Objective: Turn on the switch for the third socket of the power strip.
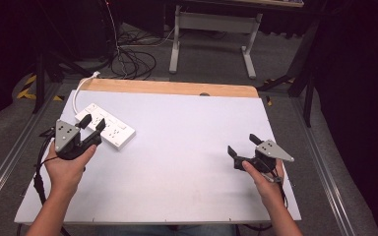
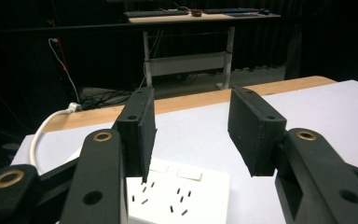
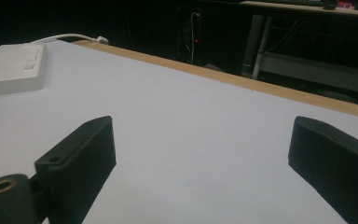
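A white power strip (image 1: 109,127) lies at the left of the white table top (image 1: 187,147), its white cord (image 1: 80,90) running off the far left corner. My left gripper (image 1: 91,123) hovers just above the strip's near end, jaws open and empty. In the left gripper view the power strip (image 2: 182,193) sits below the open left gripper (image 2: 193,135). My right gripper (image 1: 243,143) is held low over the right side of the table, open, nothing between its jaws. In the right gripper view the right gripper (image 3: 205,154) spans bare table, with the power strip (image 3: 14,67) far off at the left.
A wooden strip (image 1: 177,88) edges the table's far side. Beyond it on the floor stand a desk frame (image 1: 211,34) and tangled cables (image 1: 128,59). Dark curtains and stands flank both sides.
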`<state>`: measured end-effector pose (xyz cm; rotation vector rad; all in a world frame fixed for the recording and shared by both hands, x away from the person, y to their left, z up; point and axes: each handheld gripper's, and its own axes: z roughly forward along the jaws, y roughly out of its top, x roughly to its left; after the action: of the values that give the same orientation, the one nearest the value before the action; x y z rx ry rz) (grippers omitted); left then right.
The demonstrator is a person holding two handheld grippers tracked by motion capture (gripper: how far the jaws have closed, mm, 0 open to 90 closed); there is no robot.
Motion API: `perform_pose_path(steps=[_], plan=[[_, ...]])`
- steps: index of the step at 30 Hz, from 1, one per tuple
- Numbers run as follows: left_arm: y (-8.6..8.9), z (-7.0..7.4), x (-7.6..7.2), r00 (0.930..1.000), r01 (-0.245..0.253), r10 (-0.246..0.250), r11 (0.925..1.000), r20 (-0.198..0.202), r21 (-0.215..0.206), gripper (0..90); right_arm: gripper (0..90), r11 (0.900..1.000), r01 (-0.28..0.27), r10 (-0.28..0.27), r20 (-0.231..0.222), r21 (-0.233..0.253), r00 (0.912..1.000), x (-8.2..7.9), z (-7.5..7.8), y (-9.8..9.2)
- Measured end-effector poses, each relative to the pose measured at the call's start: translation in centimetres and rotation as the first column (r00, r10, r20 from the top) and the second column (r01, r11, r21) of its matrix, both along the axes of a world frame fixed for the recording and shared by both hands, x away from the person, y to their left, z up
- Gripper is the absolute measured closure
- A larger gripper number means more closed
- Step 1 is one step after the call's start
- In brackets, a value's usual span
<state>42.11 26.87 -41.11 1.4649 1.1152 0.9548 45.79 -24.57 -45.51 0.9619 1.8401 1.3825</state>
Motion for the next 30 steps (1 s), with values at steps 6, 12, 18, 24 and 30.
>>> perform_pose_path(steps=[6,12,18,24,30], plan=[[0.18,0.18,-0.25,0.9998,-0.015,0.015,0.9997,0.009,-0.018,51.0,7.7,1.0,0.0,0.0,0.001,0.0,1.0,-0.06,0.02,0.03],[-0.04,0.2,-0.64,1.0,0.0,0.0,1.0,0.007,-0.004,48.7,7.6,1.0,0.003,-0.003,-0.001,0.0,1.0,-0.04,0.0,0.01],[-0.17,0.29,-0.58,1.0,0.0,0.0,0.9999,0.01,-0.015,45.8,7.6,1.0,0.004,-0.004,0.0,-0.001,1.0,-0.14,0.01,-0.04],[-0.24,0.33,-0.46,1.0,-0.008,0.008,0.9997,0.002,-0.021,40.2,7.6,1.0,0.01,-0.01,-0.003,-0.001,0.9999,-0.15,-0.03,-0.16],[-0.21,0.38,-0.58,0.9998,-0.021,0.021,0.999,-0.004,-0.038,36.1,7.6,1.0,0.008,-0.008,-0.003,0.001,1.0,-0.11,-0.06,-0.17]])
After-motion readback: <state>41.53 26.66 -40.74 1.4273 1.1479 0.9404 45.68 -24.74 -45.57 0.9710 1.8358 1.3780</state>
